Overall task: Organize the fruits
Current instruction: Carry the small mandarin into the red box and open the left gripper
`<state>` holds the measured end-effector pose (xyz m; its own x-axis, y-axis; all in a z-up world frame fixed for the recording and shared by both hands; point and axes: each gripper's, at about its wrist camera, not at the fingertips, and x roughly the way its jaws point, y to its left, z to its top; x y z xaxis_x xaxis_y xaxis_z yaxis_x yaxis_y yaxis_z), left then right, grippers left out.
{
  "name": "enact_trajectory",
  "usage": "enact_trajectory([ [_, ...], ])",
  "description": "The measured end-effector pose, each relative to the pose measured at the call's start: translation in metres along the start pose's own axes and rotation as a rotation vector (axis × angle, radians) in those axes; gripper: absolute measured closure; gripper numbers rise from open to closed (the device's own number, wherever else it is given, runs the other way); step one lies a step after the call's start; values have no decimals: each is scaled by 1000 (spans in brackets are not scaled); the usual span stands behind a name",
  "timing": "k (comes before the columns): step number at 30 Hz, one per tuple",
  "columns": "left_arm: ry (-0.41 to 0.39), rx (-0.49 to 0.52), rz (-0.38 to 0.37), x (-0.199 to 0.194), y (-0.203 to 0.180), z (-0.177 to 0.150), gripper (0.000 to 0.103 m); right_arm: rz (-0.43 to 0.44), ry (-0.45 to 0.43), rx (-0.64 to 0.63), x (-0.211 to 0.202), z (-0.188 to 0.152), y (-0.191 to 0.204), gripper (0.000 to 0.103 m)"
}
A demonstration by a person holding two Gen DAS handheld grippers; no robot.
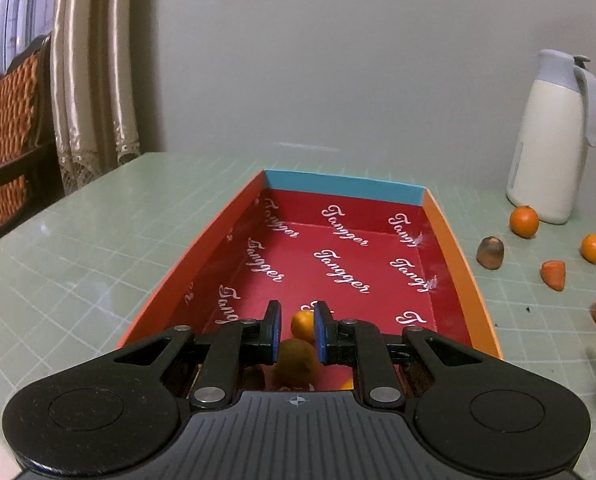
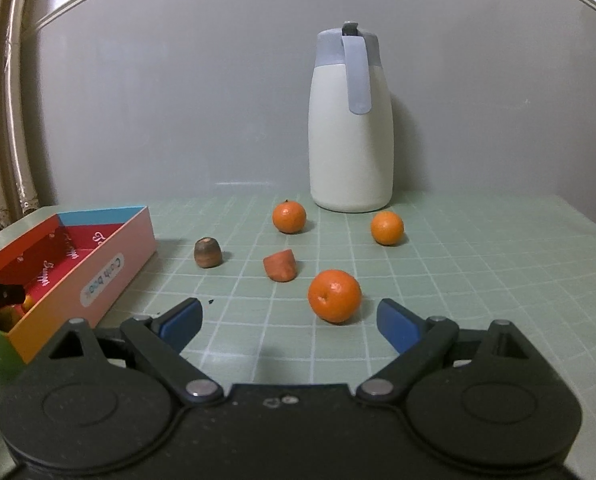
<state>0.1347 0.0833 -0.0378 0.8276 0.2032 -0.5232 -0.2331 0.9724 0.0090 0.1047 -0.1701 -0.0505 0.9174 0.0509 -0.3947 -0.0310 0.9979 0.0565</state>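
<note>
Five pieces lie outside the box (image 2: 97, 276), right of it on the tabletop (image 2: 478, 280): three oranges (image 2: 334, 295), a carrot chunk (image 2: 280, 265) and a brown stub (image 2: 207, 253). Two or more fruits (image 1: 302, 325) already sit inside the box's near end. Left hand-held gripper (image 1: 296, 330) hangs above them closed and seemingly empty; right hand-held gripper (image 2: 289, 322) gapes empty toward the nearest orange.

A pale green gridded table (image 2: 458, 280) carries an open red-lined box (image 2: 109, 268), a white jug (image 2: 350, 152), three oranges (image 2: 334, 295), a carrot piece (image 2: 280, 265) and a brown stub (image 2: 207, 253).
</note>
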Motion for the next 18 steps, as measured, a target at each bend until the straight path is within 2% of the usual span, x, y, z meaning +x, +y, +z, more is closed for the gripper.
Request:
enact_trajectory([
  [12,-48,-18,12,-5,9,4,85,-10,48,24,32,6,-14,11],
  [18,-56,-12,9,-4,7,5,82,-16,78,35,45,10,-20,16],
])
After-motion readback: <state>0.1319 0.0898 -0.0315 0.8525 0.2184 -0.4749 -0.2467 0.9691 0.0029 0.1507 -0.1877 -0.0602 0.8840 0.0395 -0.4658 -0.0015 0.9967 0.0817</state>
